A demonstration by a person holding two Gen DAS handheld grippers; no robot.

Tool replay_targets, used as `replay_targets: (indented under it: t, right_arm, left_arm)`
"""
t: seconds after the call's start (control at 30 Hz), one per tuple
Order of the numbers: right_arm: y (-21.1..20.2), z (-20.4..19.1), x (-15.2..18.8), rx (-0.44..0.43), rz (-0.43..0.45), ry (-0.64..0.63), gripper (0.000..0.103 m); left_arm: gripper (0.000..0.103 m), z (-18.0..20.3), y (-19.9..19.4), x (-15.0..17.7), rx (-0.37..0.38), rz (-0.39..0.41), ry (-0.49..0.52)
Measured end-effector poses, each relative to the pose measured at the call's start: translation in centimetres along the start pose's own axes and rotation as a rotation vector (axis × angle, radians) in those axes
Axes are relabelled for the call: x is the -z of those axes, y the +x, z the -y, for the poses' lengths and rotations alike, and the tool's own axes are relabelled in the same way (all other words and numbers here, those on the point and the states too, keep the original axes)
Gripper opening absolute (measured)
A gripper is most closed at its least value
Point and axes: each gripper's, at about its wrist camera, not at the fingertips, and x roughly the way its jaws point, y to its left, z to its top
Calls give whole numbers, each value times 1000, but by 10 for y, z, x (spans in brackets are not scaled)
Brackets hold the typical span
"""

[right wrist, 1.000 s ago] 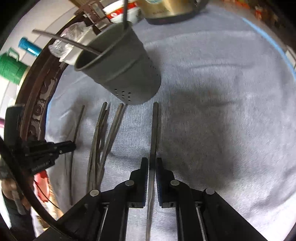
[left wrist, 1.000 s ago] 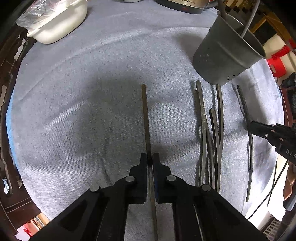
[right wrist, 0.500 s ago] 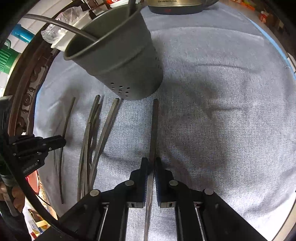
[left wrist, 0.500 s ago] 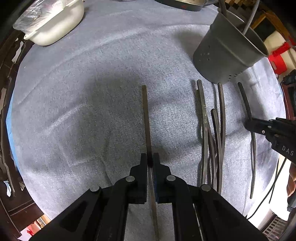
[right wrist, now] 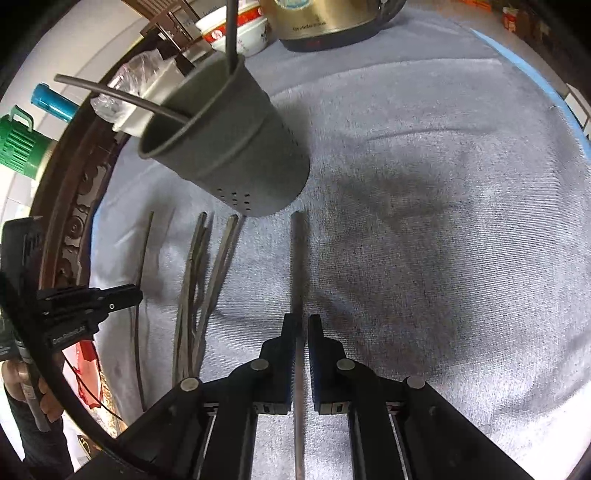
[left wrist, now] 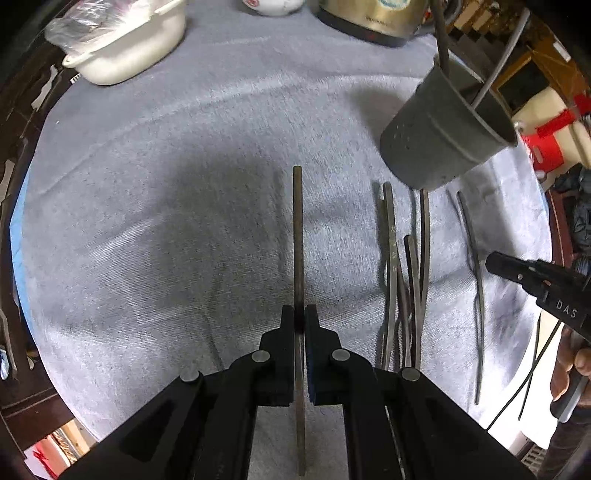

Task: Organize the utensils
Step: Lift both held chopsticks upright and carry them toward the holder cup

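My left gripper (left wrist: 299,314) is shut on a dark chopstick (left wrist: 297,236) that points forward above the grey cloth. My right gripper (right wrist: 301,323) is shut on another dark chopstick (right wrist: 296,266), whose tip lies near the base of the grey perforated utensil holder (right wrist: 236,155). The holder (left wrist: 439,136) has two utensils standing in it. Several dark chopsticks (left wrist: 402,273) lie on the cloth below the holder; they also show in the right wrist view (right wrist: 201,280). The right gripper appears at the right edge of the left wrist view (left wrist: 491,262), and the left gripper at the left of the right wrist view (right wrist: 138,295).
A white dish with a plastic bag (left wrist: 125,48) stands at the far left. A gold kettle (left wrist: 373,14) and a patterned bowl (right wrist: 240,33) stand at the back. The round table's dark carved rim (right wrist: 74,221) runs along the left. A green basket (right wrist: 18,144) is beyond it.
Both grippers have pulled back and tilted up a little with their chopsticks, so the kettle and bowl have come into view. The right gripper's jaws look slightly wider than before.
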Motion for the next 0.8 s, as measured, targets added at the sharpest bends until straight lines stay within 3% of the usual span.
replay_targets:
  t: [0.17, 0.33, 0.4, 0.53, 0.67, 0.8]
  right_arm:
    - [-2, 6, 3, 9, 4, -4, 7]
    - [3, -14, 2, 43, -52, -53, 13]
    - [4, -19, -1, 54, -45, -45, 21]
    - [16, -24, -7, 95, -84, -46, 22]
    - [24, -32, -15, 145, -104, -77, 21]
    - [28, -36, -19, 155, -126, -84, 7]
  left_arm:
    - [5, -8, -5, 5, 5, 11, -22]
    - [5, -6, -2, 8, -12, 0, -5]
    - [5, -2, 2, 8, -16, -2, -2]
    - [5, 3, 8, 5, -26, -10, 7]
    - [5, 3, 15, -2, -34, -24, 9]
    - [5, 5, 21, -5, -43, -38, 14]
